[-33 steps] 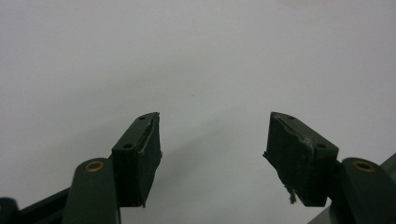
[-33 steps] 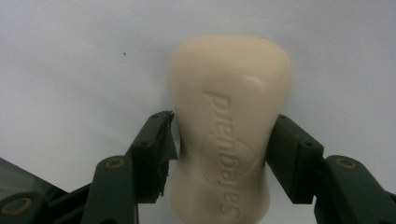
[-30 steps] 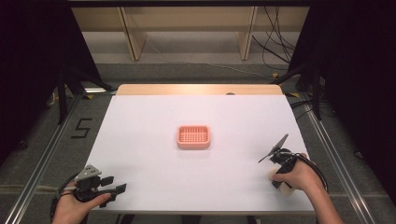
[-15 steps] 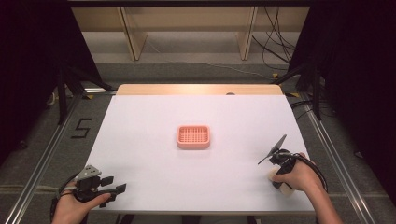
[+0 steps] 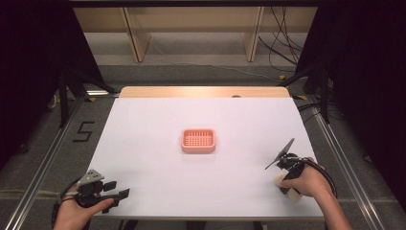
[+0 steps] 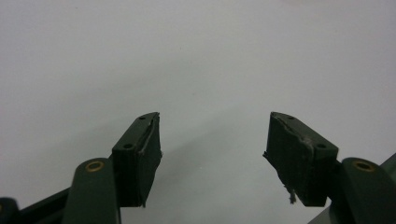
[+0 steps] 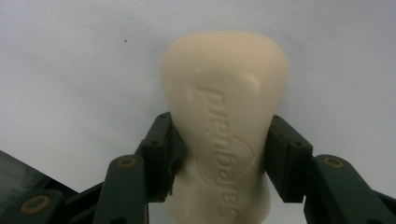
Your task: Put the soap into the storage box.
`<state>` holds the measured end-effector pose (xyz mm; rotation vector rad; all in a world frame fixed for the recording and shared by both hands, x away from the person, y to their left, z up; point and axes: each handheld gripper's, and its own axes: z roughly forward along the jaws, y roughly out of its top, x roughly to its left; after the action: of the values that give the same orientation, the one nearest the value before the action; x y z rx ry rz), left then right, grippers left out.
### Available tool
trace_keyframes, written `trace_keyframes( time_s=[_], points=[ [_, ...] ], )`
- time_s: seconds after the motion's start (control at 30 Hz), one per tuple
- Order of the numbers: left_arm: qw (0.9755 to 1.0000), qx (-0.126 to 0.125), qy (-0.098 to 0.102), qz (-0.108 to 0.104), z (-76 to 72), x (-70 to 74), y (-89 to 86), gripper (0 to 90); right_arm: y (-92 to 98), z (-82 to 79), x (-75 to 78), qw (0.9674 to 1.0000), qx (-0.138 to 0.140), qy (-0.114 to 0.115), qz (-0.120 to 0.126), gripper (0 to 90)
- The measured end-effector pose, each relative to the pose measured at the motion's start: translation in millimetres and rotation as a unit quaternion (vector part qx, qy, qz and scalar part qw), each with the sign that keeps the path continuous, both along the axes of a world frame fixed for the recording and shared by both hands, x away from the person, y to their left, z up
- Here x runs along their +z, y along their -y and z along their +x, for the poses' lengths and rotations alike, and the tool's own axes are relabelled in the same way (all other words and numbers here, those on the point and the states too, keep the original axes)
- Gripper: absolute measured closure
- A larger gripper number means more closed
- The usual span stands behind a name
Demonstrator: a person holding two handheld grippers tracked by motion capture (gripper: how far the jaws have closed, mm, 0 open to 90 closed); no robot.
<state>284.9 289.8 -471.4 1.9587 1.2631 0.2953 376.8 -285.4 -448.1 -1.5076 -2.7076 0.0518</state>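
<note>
A broad white rectangular table top (image 5: 158,143) spreads across the middle of the high view, with a strip of pale wood along its far edge. At its centre sits a small salmon-pink plastic soap dish with a ribbed, slotted floor (image 5: 198,140), well apart from both hands.

In the lower right of the high view the person's right hand (image 5: 310,182) rests on the table and holds the right gripper (image 5: 287,184), whose cable loops round the wrist. Under that hand, a cream-coloured oval bar of soap (image 5: 282,183) peeks out at the table surface. In the right gripper view the same bar (image 7: 224,116) runs up the middle of the frame between the two black jaws, embossed lettering facing the camera, its rounded far end reaching beyond the jaw tips and its near end running back toward the gripper body. The jaws have just been closing on it and now press against its two long sides, so the bar is clamped at about its middle.

In the lower left of the high view the left hand (image 5: 76,211) holds the left gripper (image 5: 117,190) low over the table near its front edge. In the left gripper view its jaws stand wide apart with bare white table between them.
</note>
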Motion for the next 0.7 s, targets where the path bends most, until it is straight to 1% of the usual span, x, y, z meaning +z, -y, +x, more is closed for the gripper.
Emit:
trace_keyframes(
  time_s=[0.03,0.07,0.1,0.17,0.2,0.23,0.27,0.3,0.33,0.37,0.4,0.43,0.57,0.6,0.63,0.67,0.7],
  points=[
    [1.0000,0.000,0.000,0.000,0.0,0.0,0.0,34.7,0.0,0.0,0.0,1.0000,0.000,0.000,0.000,50.4],
    [1.0000,-0.003,-0.001,0.005,0.0,0.4,-0.9,34.7,0.0,0.0,0.3,1.0000,0.000,0.000,0.000,50.4],
    [1.0000,0.000,0.000,0.001,0.1,0.0,-0.4,34.7,-0.1,0.4,1.6,1.0000,-0.001,-0.002,0.001,50.4],
    [1.0000,0.000,0.000,0.000,0.1,0.0,-0.4,34.7,-0.1,0.6,1.9,1.0000,0.000,0.000,-0.001,50.4],
    [1.0000,0.000,0.000,0.000,0.2,-0.1,-0.3,34.7,0.9,1.4,2.6,0.9999,0.009,0.011,0.001,50.4],
    [1.0000,0.000,0.000,0.000,0.2,-0.1,-0.3,34.6,0.9,1.4,2.6,0.9999,0.009,0.011,0.001,50.4],
    [1.0000,-0.001,-0.001,0.002,0.1,0.1,-0.7,34.7,2.1,2.9,4.3,0.9996,0.023,0.018,0.002,50.4],
    [1.0000,-0.001,-0.001,0.002,0.1,0.1,-0.7,34.6,2.1,2.9,4.3,0.9996,0.023,0.018,0.002,50.4],
    [1.0000,-0.003,-0.001,0.004,0.1,0.2,-1.0,34.6,0.4,1.7,6.0,0.9999,0.004,0.014,-0.002,50.4],
    [1.0000,-0.003,-0.002,0.004,0.1,0.2,-1.0,34.7,0.8,2.6,8.1,0.9998,0.010,0.017,-0.001,50.4],
    [1.0000,0.000,0.000,-0.001,0.1,-0.2,-0.3,34.7,0.8,2.6,8.1,0.9998,0.010,0.017,-0.001,50.4],
    [1.0000,0.000,0.000,-0.001,0.1,-0.1,-0.3,34.6,0.6,2.7,8.3,0.9997,0.011,0.020,0.000,50.4],
    [1.0000,0.000,0.000,-0.001,0.1,-0.2,-0.4,34.7,-0.7,3.1,11.1,0.9997,0.012,0.020,0.001,50.4],
    [1.0000,0.000,0.000,-0.001,0.1,-0.2,-0.4,34.6,1.0,4.7,10.8,0.9991,0.034,0.026,0.005,50.4],
    [1.0000,-0.003,-0.002,0.004,0.1,0.1,-1.2,34.6,1.2,5.1,11.0,0.9989,0.039,0.027,0.004,50.4],
    [1.0000,-0.003,-0.002,0.004,0.1,0.1,-1.1,34.7,-0.5,4.1,11.9,0.9993,0.028,0.025,0.001,50.4],
    [1.0000,-0.003,-0.002,0.004,0.1,0.1,-1.1,34.7,0.1,4.6,11.5,0.9991,0.033,0.026,0.001,50.4]
  ],
)
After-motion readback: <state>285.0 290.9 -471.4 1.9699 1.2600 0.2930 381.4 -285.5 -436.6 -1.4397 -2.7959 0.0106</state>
